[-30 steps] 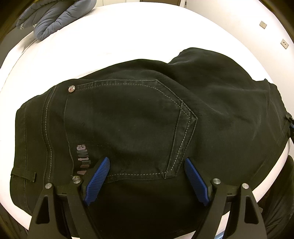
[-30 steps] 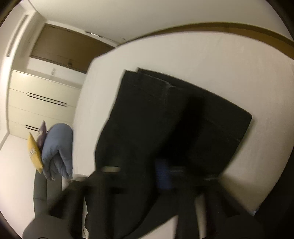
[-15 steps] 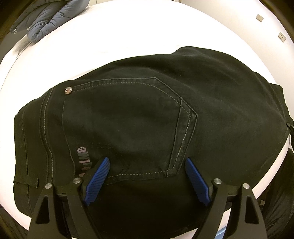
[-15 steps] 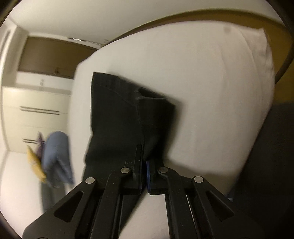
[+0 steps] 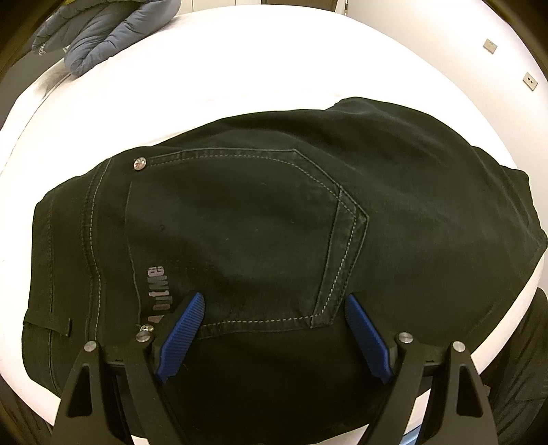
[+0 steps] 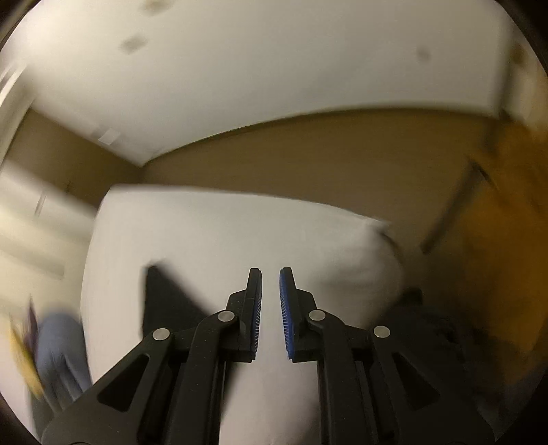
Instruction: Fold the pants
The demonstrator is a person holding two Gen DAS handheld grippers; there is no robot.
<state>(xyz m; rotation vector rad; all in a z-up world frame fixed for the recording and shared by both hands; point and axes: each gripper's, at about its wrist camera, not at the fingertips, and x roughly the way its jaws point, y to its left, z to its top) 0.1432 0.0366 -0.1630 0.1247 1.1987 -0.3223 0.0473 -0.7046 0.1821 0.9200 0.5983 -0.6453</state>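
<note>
— Where do the black pants (image 5: 274, 232) lie?
— Folded on the white bed (image 5: 239, 68), toward its near edge.
— The grippers?
— The left gripper (image 5: 274, 308) hovers spread over the back pocket (image 5: 236, 236); the right gripper (image 6: 270, 284) is slightly parted, holding nothing.

Matt black denim pants (image 5: 260, 219) with pale stitching and a shiny metal rivet (image 5: 139, 163); smooth white bedsheet (image 5: 274, 68); ribbed blue gripper pads (image 5: 181, 337); quilted blue jacket (image 5: 102, 30).

left gripper (image 5: 274, 321): jaws spread wide, nothing held, fingers aimed toward 12 o'clock | right gripper (image 6: 270, 308): jaws parted by a narrow gap, nothing clamped, raised
</note>
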